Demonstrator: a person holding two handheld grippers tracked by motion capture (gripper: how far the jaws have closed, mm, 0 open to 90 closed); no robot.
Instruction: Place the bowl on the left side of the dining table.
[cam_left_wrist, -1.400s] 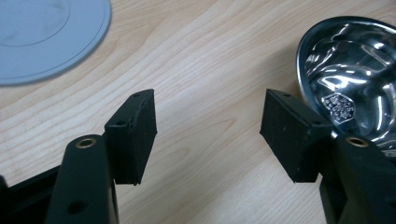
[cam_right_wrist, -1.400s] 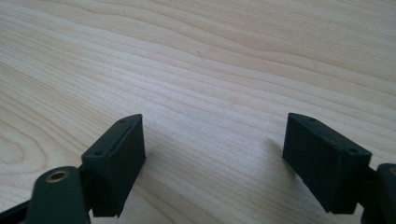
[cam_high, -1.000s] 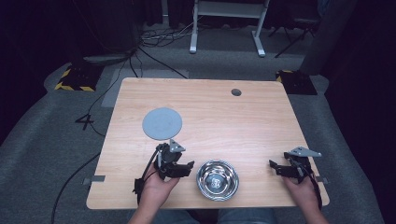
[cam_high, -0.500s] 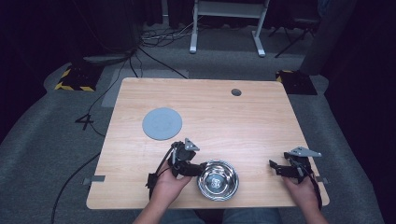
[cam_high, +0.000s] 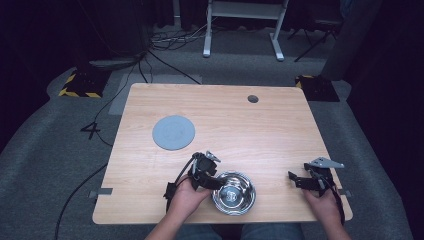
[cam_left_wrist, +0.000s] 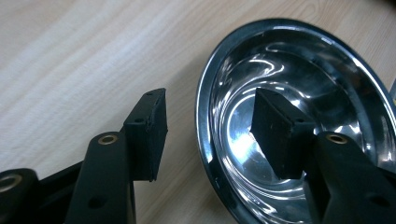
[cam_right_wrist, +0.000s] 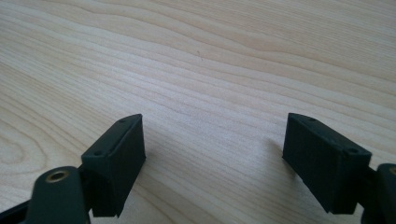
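Note:
A shiny steel bowl (cam_high: 235, 194) stands near the table's front edge, a little right of centre. My left gripper (cam_high: 216, 182) has come down at the bowl's left rim. In the left gripper view the bowl (cam_left_wrist: 303, 70) has its rim between the jaws of the left gripper (cam_left_wrist: 210, 128). One pad (cam_left_wrist: 150, 133) is outside over the wood, the other pad (cam_left_wrist: 279, 133) inside the bowl. The jaws have just been closing, with a gap still showing on either side of the rim. My right gripper (cam_high: 296, 181) rests open at the front right, and the right gripper (cam_right_wrist: 215, 156) has bare wood between its jaws.
A flat grey disc (cam_high: 173, 132) lies on the left half of the wooden table (cam_high: 250, 135). A small dark round hole cover (cam_high: 253, 98) sits near the back edge. Cables and a stand's feet are on the floor behind.
My left gripper has moved right and down from beside the bowl to its left rim, and its jaws have narrowed around that rim. The right gripper has stayed still.

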